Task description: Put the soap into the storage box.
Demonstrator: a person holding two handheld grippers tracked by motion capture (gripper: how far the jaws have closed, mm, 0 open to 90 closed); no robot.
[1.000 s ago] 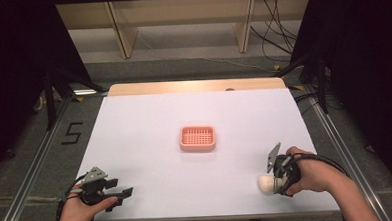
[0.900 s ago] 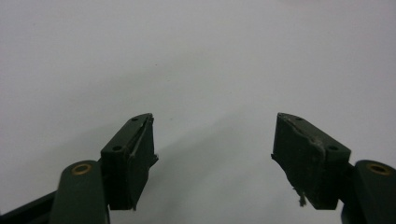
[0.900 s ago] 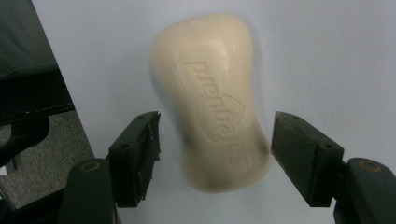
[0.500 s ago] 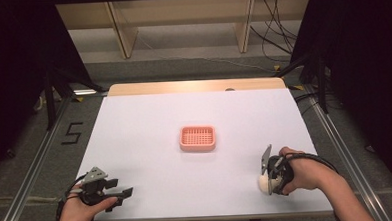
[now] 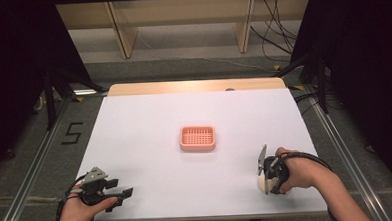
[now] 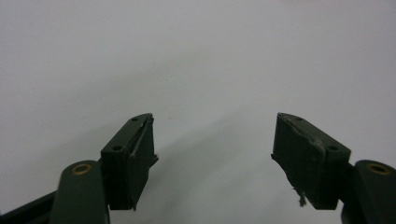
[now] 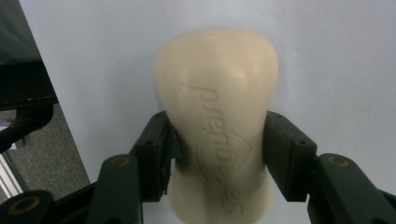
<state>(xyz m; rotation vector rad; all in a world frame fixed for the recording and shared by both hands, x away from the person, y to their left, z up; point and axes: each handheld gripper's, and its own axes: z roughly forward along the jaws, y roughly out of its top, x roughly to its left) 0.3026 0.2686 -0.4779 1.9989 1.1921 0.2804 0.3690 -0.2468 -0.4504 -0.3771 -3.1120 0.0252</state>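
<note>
Sitting clamped between right gripper (image 7: pixel 217 154) jaws: soap bar (image 7: pixel 217 121)

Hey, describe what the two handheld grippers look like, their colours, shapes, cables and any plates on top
Both are dark. The left gripper has two blocky dark green-black jaws on arms with brass-coloured rivets; from above it carries a grey three-cornered plate, with a black cable looping by the hand. The right gripper has matching jaws and rivets; from above it shows a grey plate and a black cable curving over the hand. No sleeves are visible.
</note>
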